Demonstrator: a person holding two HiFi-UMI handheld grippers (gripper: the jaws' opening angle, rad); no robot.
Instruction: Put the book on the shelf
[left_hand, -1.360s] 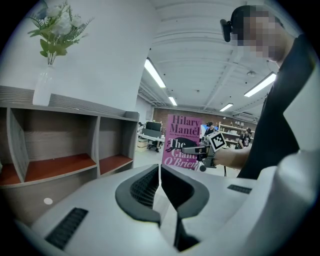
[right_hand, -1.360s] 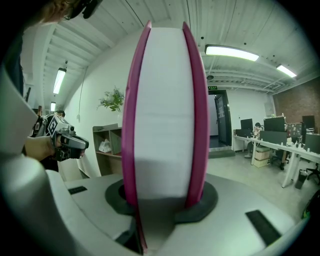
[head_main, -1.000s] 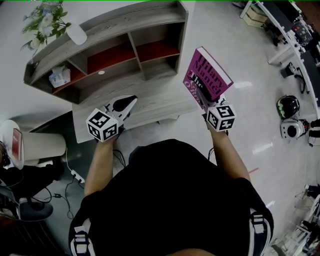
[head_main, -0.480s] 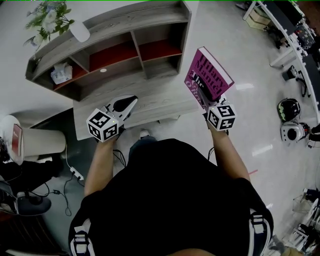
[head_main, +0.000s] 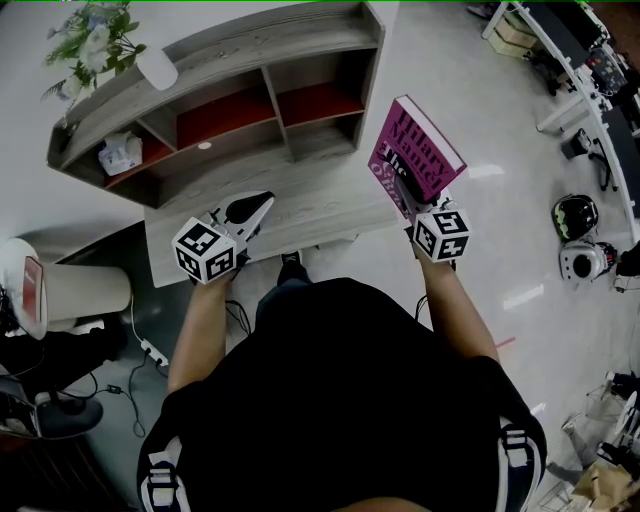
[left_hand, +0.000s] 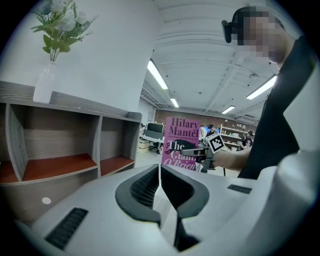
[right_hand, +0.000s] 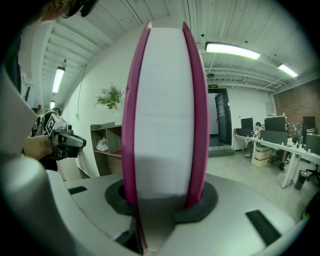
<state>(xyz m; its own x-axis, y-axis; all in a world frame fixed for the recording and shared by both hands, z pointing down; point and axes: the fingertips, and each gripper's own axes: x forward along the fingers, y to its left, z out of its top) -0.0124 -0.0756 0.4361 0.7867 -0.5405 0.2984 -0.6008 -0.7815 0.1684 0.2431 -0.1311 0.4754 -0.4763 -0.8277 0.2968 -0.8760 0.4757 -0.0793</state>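
A magenta paperback book (head_main: 412, 153) stands upright in my right gripper (head_main: 411, 200), which is shut on its lower edge, just off the right end of the desk. The right gripper view shows the book's white page block (right_hand: 164, 107) between the jaws. My left gripper (head_main: 252, 212) hovers over the desk's front edge, shut with nothing in it. From the left gripper view the book's cover (left_hand: 180, 142) shows beyond the closed jaws. The grey wooden shelf (head_main: 240, 80) with red-floored compartments stands at the back of the desk.
A tissue box (head_main: 120, 154) sits in the shelf's left compartment, and a vase of flowers (head_main: 95, 45) stands on top. A white bin (head_main: 75, 290) is left of the desk. Helmets (head_main: 575, 215) lie on the floor at right.
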